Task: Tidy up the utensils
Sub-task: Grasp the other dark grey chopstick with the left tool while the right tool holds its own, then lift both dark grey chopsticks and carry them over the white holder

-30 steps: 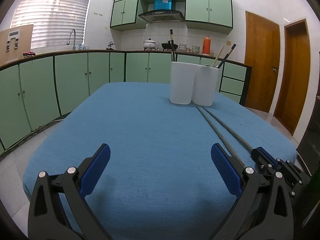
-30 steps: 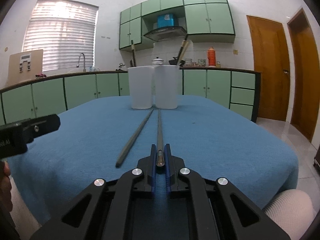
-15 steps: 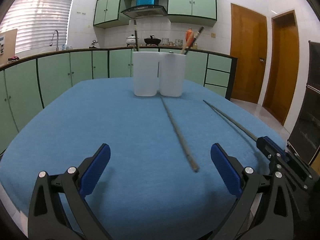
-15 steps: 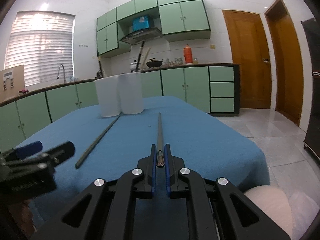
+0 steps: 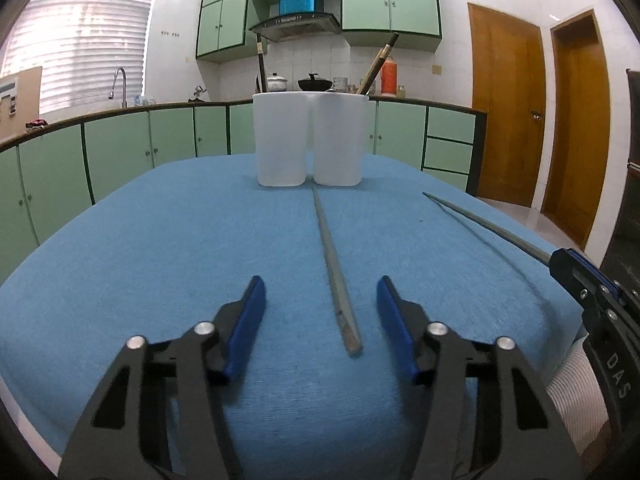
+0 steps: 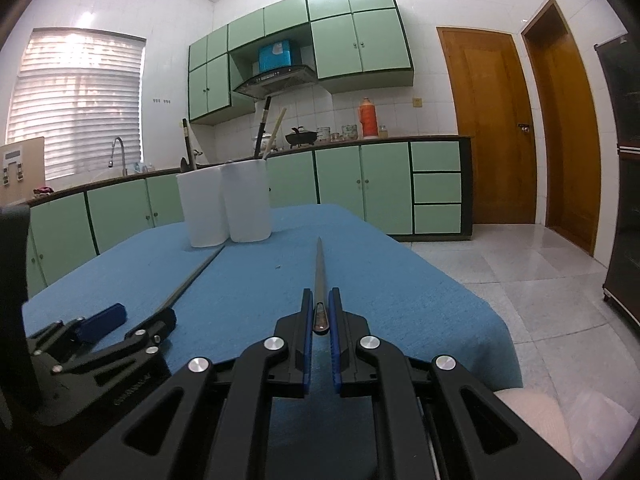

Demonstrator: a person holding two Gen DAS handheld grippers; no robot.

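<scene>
Closing around the loose grey chopstick (image 5: 334,268), the left gripper (image 5: 320,316) has its jaws about half apart, the stick's thick end between them, pads not yet touching it. This looks like the pick-up step; next the pads must meet the stick squarely and lift it toward the two white cups (image 5: 310,138) at the tabletop's far edge. That chopstick runs from the near edge straight toward the cups. The right gripper (image 6: 320,312) is clamped on a second chopstick (image 6: 319,268), raised above the blue cloth (image 5: 160,240).
</scene>
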